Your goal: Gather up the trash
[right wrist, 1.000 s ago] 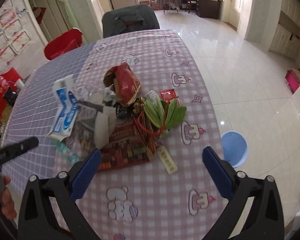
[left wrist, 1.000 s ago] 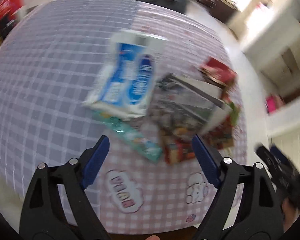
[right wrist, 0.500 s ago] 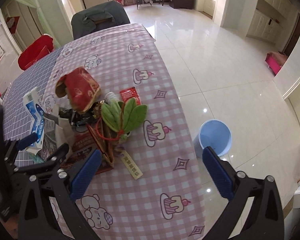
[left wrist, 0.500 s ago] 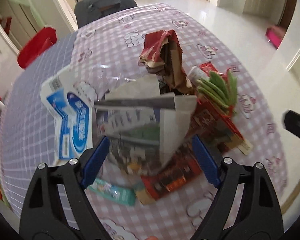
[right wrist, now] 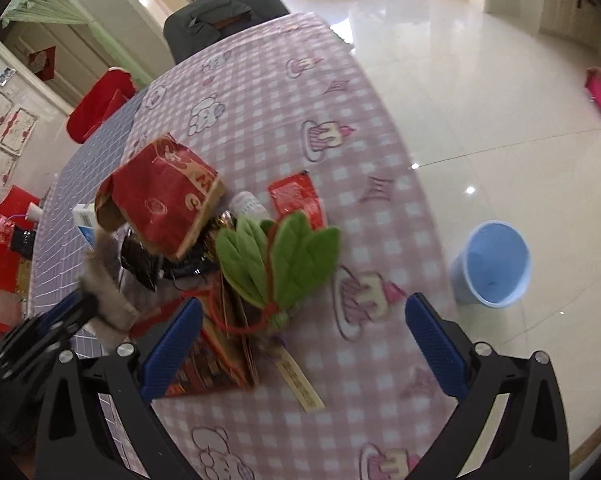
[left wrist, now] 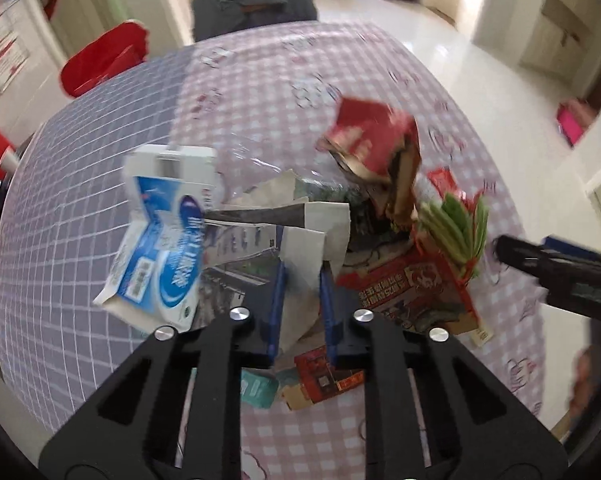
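Note:
A heap of trash lies on the pink checked table (right wrist: 260, 92): a blue-and-white carton (left wrist: 160, 248), folded newspaper (left wrist: 300, 248), a red paper bag (right wrist: 164, 196), a green leaf ornament (right wrist: 280, 256) and a red printed card (right wrist: 204, 360). My left gripper (left wrist: 302, 276) points down into the heap. Its jaws are closing, and the blue pads pinch a fold of the newspaper between them. My right gripper (right wrist: 304, 344) hangs open just above the leaf ornament and the card, with nothing between its fingers.
A light blue bucket (right wrist: 492, 264) stands on the tiled floor right of the table. A red packet (right wrist: 296, 196) and a yellow tag (right wrist: 300, 380) lie near the ornament, and a teal wrapper (left wrist: 256, 388) lies at the front. A grey chair (right wrist: 220, 12) and a red chair (right wrist: 100, 104) stand behind.
My left gripper moved in over the heap and went from wide open to pinched on the newspaper. The right gripper came lower and closer to the leaf ornament, still open.

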`<state>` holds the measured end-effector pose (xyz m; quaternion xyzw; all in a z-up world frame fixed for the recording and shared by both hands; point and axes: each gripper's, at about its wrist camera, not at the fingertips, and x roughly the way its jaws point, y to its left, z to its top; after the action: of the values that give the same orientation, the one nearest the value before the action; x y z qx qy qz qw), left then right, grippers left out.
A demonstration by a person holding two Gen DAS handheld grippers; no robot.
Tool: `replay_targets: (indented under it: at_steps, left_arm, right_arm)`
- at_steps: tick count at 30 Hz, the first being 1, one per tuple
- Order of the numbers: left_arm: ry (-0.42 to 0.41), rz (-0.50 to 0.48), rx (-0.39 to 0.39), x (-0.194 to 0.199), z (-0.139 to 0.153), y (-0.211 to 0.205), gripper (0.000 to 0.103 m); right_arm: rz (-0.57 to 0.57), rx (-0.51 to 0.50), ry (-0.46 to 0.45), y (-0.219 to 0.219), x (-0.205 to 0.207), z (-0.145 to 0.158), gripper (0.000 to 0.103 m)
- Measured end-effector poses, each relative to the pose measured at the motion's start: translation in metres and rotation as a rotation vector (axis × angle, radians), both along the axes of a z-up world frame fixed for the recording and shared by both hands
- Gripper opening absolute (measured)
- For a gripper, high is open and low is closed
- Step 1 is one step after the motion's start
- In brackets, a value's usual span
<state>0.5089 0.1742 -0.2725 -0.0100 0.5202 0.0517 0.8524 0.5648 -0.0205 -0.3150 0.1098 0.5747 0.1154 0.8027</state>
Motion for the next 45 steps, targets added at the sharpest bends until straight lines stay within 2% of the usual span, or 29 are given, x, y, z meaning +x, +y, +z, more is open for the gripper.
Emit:
replay_targets:
  at_steps: [1,3,4,5,7,8,9,10,11,12,15,19,25,29,32,35,38,39,40,41,42,43,45]
  left_arm:
    - [-0.008,0.018,-0.011,-0.003,0.005,0.002,0.014]
    - [-0.027,0.058,-0.023,-0.009,0.017,0.007,0.012]
    - [-0.040,0.081,-0.030,-0.013,0.024,0.010,0.011]
    - [-0.046,0.093,-0.035,-0.016,0.028,0.012,0.011]
    - [-0.059,0.124,-0.041,-0.022,0.038,0.016,0.009]
    - [-0.066,0.134,-0.043,-0.024,0.042,0.017,0.008]
    - [-0.074,0.141,-0.047,-0.027,0.047,0.017,0.008]
    - [-0.085,0.148,-0.059,-0.029,0.053,0.018,0.006]
    - [-0.095,0.151,-0.066,-0.032,0.059,0.018,0.004]
    - [-0.104,0.151,-0.068,-0.034,0.063,0.019,0.003]
    - [-0.151,0.135,-0.080,-0.042,0.082,0.017,0.002]
    - [-0.195,0.103,-0.103,-0.050,0.102,0.017,0.002]
    - [-0.243,0.063,-0.138,-0.063,0.118,0.026,0.001]
    - [-0.238,0.057,-0.169,-0.073,0.114,0.036,0.001]
    - [-0.227,0.039,-0.132,-0.079,0.109,0.035,0.002]
    - [-0.205,0.019,-0.147,-0.083,0.101,0.036,0.002]
    - [-0.144,-0.029,-0.170,-0.077,0.081,0.030,0.003]
    - [-0.129,-0.025,-0.166,-0.076,0.074,0.029,0.006]
    - [-0.106,-0.025,-0.160,-0.074,0.065,0.028,0.012]
    - [-0.087,-0.030,-0.158,-0.073,0.057,0.027,0.046]
    - [-0.084,-0.028,-0.142,-0.072,0.050,0.026,0.066]
    - [-0.111,-0.023,-0.109,-0.074,0.045,0.024,0.070]
    - [-0.085,-0.047,-0.085,-0.070,0.031,0.020,0.070]
  right_arm:
    - [0.016,0.005,0.012,0.003,0.006,-0.004,0.099]
    - [0.031,0.018,0.038,0.006,0.016,-0.013,0.092]
    - [0.039,0.019,0.051,0.006,0.020,-0.017,0.079]
    - [0.045,0.012,0.063,0.006,0.023,-0.021,0.072]
    - [0.055,0.014,0.095,0.006,0.027,-0.029,0.067]
    - [0.068,0.029,0.109,0.006,0.028,-0.033,0.049]
    - [0.082,0.033,0.119,0.007,0.028,-0.035,0.038]
    - [0.095,0.039,0.124,0.008,0.029,-0.036,0.022]
    - [0.106,0.052,0.122,0.009,0.028,-0.034,0.015]
    - [0.112,0.054,0.113,0.010,0.026,-0.030,0.013]
    - [0.136,0.075,0.061,0.012,0.017,-0.007,0.011]
    - [0.146,0.113,-0.040,0.011,-0.002,0.038,0.010]
    - [0.116,0.158,-0.147,0.003,-0.033,0.091,0.010]
    - [0.094,0.154,-0.189,0.000,-0.049,0.107,0.010]
    - [0.070,0.146,-0.198,-0.003,-0.062,0.108,0.010]
    - [0.044,0.147,-0.194,-0.006,-0.071,0.108,0.010]
    - [0.035,0.136,-0.187,-0.008,-0.077,0.107,0.010]
    - [0.033,0.132,-0.182,-0.009,-0.078,0.105,0.010]
    - [0.031,0.130,-0.174,-0.010,-0.079,0.102,0.010]
    - [0.028,0.126,-0.170,-0.011,-0.080,0.100,0.010]
    - [0.026,0.121,-0.164,-0.011,-0.081,0.097,0.010]
    - [0.025,0.117,-0.159,-0.011,-0.081,0.094,0.010]
    - [0.023,0.107,-0.151,-0.011,-0.082,0.087,0.010]
